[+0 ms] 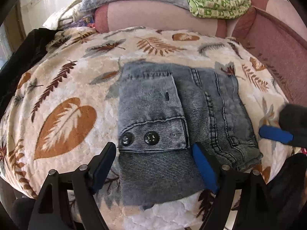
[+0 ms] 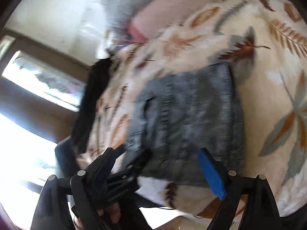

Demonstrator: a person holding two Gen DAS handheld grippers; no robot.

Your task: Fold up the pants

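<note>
Grey jeans [image 1: 172, 118] lie folded compact on leaf-print blanket [image 1: 63, 103], so left gripper [image 1: 155, 153] and right gripper [image 2: 159, 159] hover spread apart, empty.

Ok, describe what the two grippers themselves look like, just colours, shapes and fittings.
Both look alike. The left gripper has two matte black angular fingers on black linkage arms, joined by round silver pivot pins, with bright blue pads on the fingers' inner faces. The right gripper shows the same black frame, silver pins and a blue pad, though its view is blurred. No cables or markings are visible.
</note>
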